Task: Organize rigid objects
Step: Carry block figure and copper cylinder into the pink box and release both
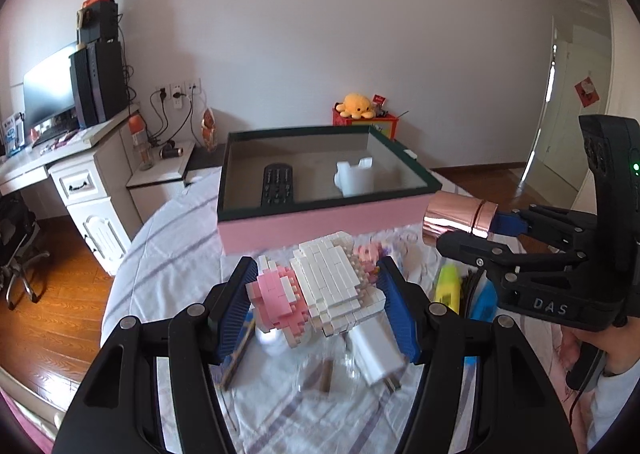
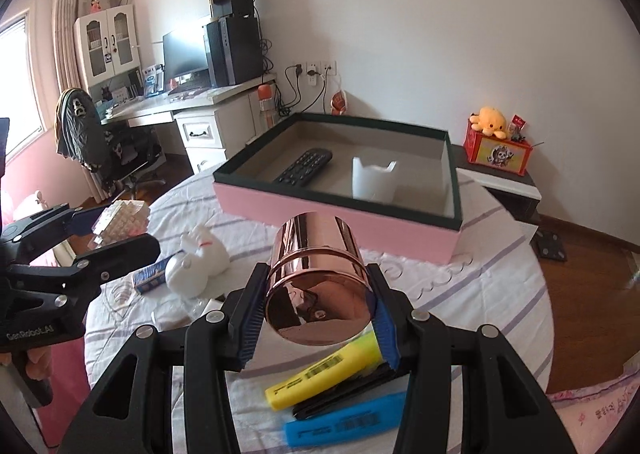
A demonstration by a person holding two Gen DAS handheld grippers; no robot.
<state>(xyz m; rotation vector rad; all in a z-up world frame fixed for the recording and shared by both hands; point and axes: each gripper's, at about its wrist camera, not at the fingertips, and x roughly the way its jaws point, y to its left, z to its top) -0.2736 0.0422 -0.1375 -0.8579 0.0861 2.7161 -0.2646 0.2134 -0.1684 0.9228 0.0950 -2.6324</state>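
worktop [image 2: 500, 294]: round, under a white cloth with purple stripes
far side: pink box [image 2: 340, 218], dark rim
near edge: yellow highlighter [image 2: 324, 370], blue highlighter [image 2: 344, 424]
left: white rabbit figure [image 2: 198, 264], white charger [image 1: 376, 354]

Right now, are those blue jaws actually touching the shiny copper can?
Touching. In the right wrist view, the right gripper has its blue jaws pressed against both sides of the copper can, holding it above the table.

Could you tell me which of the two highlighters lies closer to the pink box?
The yellow highlighter; the blue highlighter lies farther from the pink box.
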